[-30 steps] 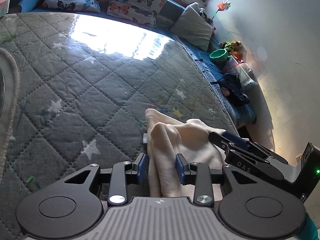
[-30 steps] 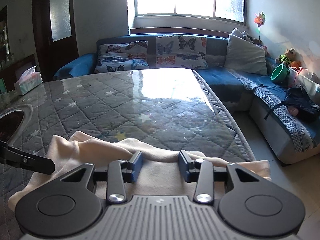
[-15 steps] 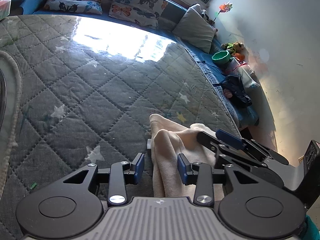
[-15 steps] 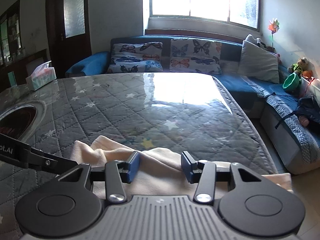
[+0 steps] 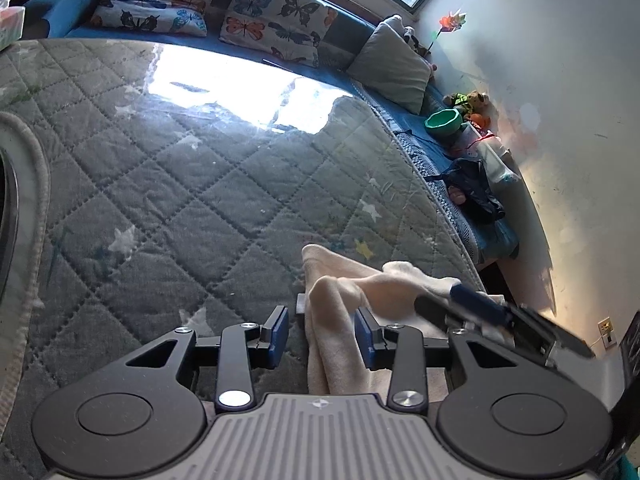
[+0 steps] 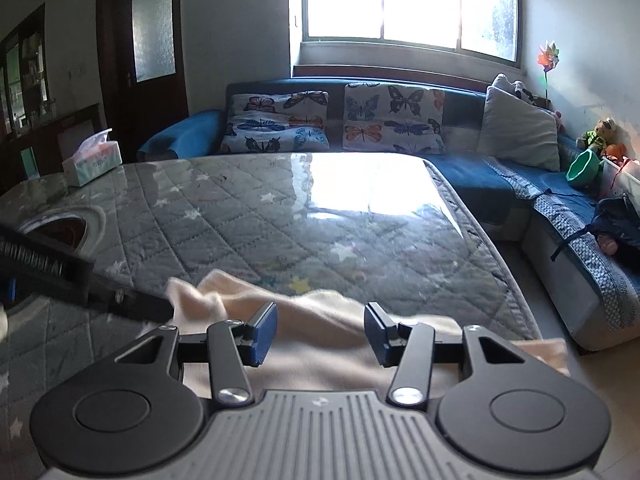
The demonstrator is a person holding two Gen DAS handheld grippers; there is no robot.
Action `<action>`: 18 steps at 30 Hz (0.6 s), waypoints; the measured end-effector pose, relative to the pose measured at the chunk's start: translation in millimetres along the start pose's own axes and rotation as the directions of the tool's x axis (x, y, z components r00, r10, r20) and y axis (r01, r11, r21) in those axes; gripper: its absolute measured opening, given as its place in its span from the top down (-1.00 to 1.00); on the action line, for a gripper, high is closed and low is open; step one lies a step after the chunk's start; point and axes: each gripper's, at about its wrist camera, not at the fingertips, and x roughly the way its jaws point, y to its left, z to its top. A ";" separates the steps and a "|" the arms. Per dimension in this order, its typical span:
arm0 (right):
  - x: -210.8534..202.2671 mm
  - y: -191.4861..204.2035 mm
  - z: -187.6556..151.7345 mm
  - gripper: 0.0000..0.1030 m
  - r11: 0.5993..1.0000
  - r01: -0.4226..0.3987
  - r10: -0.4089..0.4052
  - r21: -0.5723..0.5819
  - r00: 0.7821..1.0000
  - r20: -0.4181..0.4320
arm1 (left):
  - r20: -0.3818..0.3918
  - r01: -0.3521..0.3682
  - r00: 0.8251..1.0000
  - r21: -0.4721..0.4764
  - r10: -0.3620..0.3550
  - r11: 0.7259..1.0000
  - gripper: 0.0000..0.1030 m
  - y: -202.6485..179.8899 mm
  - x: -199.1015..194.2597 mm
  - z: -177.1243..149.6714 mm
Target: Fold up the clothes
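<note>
- Cream garment (image 5: 344,304) lay bunched at the near edge of the quilted surface (image 5: 168,184), one end overhanging.
- My left tongs (image 5: 322,334) stood open astride a loose fold; my right tongs (image 6: 320,334) open above it, gripping nothing.
- Folding looked barely begun.

Home living room: sofa (image 6: 472,176), butterfly cushions (image 6: 394,118).

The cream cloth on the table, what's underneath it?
The cream cloth lies bunched on the grey quilted table cover, near its front edge. Whatever is directly beneath the folds is hidden. Both the left gripper and right gripper are open over it.
</note>
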 end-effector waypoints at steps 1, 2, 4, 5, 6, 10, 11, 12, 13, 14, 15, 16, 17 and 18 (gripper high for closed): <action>-0.7 -0.3 -2.5 0.05 1.000 0.002 -0.002 -0.001 1.000 -0.005 | 0.002 -0.002 1.000 0.005 0.002 1.000 0.26 -1.5 0.9 0.0; -1.3 -0.3 -5.1 0.05 1.000 0.003 -0.003 0.003 1.000 -0.011 | 0.004 -0.015 1.000 0.015 0.015 1.000 0.27 -2.0 2.2 -0.3; -3.4 -0.2 -10.5 0.05 1.000 0.004 -0.004 0.010 1.000 -0.018 | 0.004 -0.039 0.999 0.031 0.039 0.999 0.27 -2.3 5.5 -1.7; -5.6 -0.5 -13.5 0.05 1.000 -0.001 0.001 0.011 1.000 -0.020 | -0.001 -0.042 0.999 0.028 0.042 0.999 0.28 -1.1 7.8 -2.2; -7.8 0.1 -15.4 0.05 1.000 -0.004 0.004 0.011 1.000 -0.020 | -0.004 -0.044 0.999 0.022 0.044 0.999 0.29 0.8 9.3 -2.3; -15.8 3.2 -23.1 0.05 1.000 -0.018 0.018 0.010 1.000 -0.022 | 0.002 -0.051 0.999 0.020 0.051 0.999 0.29 4.5 9.4 -1.1; -17.4 4.1 -25.4 0.05 1.000 -0.022 0.022 0.010 0.999 -0.024 | 0.002 -0.053 0.999 0.019 0.053 0.998 0.28 4.8 9.4 -0.5; -19.2 4.5 -27.4 0.05 1.000 -0.025 0.025 0.009 0.999 -0.026 | 0.002 -0.054 0.999 0.018 0.054 0.998 0.28 5.2 9.3 0.2; -22.4 5.0 -29.2 0.05 1.000 -0.027 0.027 0.009 0.999 -0.026 | 0.002 -0.057 0.998 0.016 0.057 0.998 0.28 5.5 8.8 0.9; -25.6 5.4 -30.9 0.05 1.000 -0.030 0.030 0.010 0.999 -0.025 | 0.003 -0.059 0.998 0.017 0.059 0.998 0.28 5.9 8.3 1.5; -28.9 5.9 -32.6 0.05 0.999 -0.032 0.032 0.010 0.999 -0.025 | 0.006 -0.061 0.998 0.018 0.061 0.998 0.28 5.5 7.0 2.1; -32.2 6.4 -34.4 0.04 0.999 -0.034 0.035 0.011 0.999 -0.025 | 0.010 -0.062 0.998 0.020 0.062 0.998 0.28 5.1 5.6 2.7; -35.5 7.1 -35.2 0.04 0.999 -0.036 0.036 0.013 0.999 -0.024 | 0.018 -0.064 0.998 0.022 0.063 0.998 0.28 3.6 3.0 3.4; -38.8 7.4 -37.2 0.04 0.999 -0.035 0.036 0.014 0.999 -0.023 | 0.027 -0.065 0.998 0.025 0.064 0.998 0.28 2.0 0.4 4.1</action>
